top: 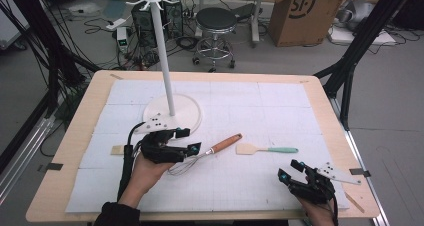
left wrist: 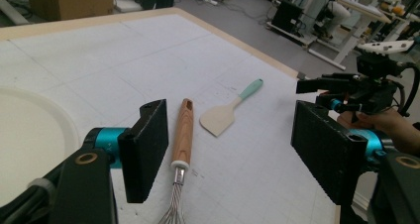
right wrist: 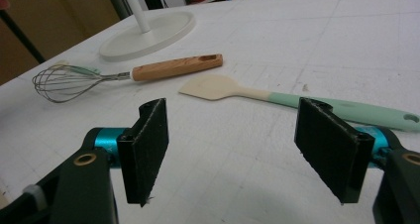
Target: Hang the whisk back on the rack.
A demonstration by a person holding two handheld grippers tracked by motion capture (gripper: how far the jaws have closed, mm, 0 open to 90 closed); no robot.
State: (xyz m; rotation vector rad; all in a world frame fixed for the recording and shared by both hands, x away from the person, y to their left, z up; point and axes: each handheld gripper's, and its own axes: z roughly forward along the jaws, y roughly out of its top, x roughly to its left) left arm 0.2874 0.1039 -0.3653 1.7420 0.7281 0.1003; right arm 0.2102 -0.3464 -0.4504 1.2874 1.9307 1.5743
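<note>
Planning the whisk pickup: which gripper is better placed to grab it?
Left. The left gripper hovers open right over the whisk, whose wooden handle shows between its jaws. The right gripper sits farther off, nearer the spatula.

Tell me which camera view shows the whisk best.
The right gripper view: the whisk lies whole, wires and wooden handle side-on. The left gripper view crops its wire end at the bottom edge. The high view shows it small, its wires partly under the left tool.
</note>
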